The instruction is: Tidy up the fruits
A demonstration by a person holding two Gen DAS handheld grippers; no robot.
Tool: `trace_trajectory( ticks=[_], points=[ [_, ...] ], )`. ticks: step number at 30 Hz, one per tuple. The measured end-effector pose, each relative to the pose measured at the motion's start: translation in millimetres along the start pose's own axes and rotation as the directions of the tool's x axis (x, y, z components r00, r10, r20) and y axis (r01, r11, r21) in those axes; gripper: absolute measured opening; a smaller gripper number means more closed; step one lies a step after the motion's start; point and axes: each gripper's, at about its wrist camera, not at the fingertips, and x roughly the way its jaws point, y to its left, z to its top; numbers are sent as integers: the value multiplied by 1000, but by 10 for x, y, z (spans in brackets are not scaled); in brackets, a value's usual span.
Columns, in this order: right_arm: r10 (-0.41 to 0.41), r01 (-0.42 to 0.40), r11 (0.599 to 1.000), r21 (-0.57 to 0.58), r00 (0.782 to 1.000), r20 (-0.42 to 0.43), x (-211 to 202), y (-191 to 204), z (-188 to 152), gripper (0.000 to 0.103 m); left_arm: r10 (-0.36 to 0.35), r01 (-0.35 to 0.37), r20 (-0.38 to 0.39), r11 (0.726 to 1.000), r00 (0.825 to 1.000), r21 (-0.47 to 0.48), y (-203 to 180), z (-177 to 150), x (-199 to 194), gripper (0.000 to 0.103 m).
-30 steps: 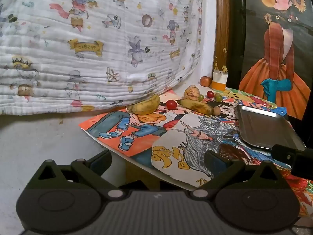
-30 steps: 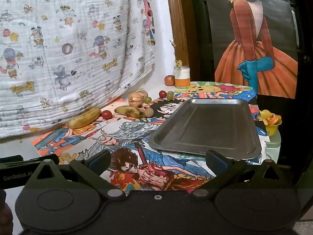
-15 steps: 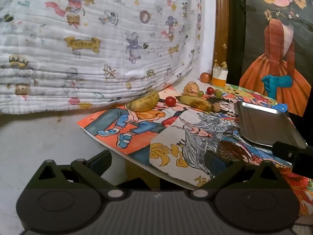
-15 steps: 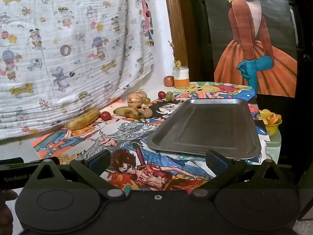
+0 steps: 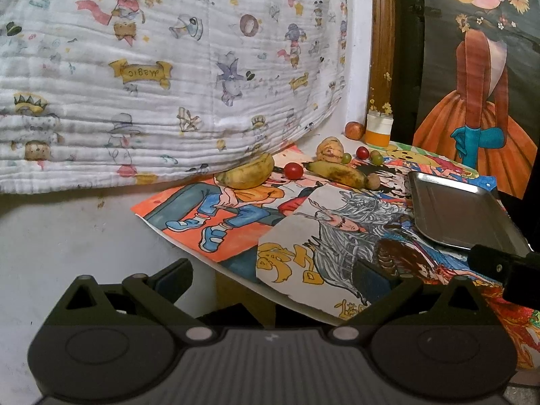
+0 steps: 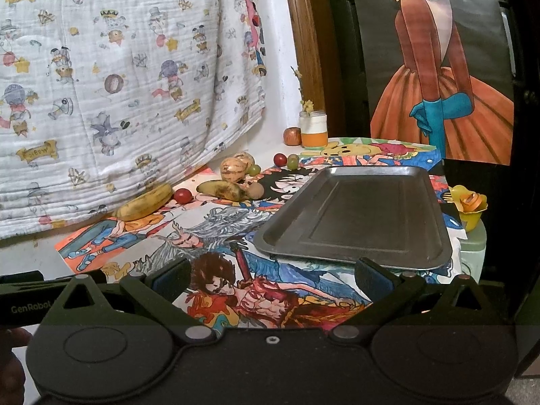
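since a second ago i have edged both grippers closer, my left gripper (image 5: 271, 278) and right gripper (image 6: 271, 278) spread wide and empty, because the fruits, like this banana (image 5: 245, 172), line the table's far edge beside the bare tray (image 6: 357, 212).

Hanging cloth: I see a white crinkled cotton blanket printed with cartoon figures (image 5: 168, 77) covering the wall.
Table covering: I see bright comic-style paper posters (image 6: 216, 229) spread flat, overlapping.
Back corner: I see a small white-and-orange jar holding yellow flowers (image 6: 314, 131).
Right backdrop: I see a painting of a figure in an orange dress (image 6: 438, 94).
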Motion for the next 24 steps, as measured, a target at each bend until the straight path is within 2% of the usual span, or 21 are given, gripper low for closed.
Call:
trace_trajectory(
  ticks=[24],
  points=[
    [2,-2,1000,3,1000,-7,10,-3,-11,103,2,-2,-13,1000,1000,-2,-7,-17,15,103]
  ],
)
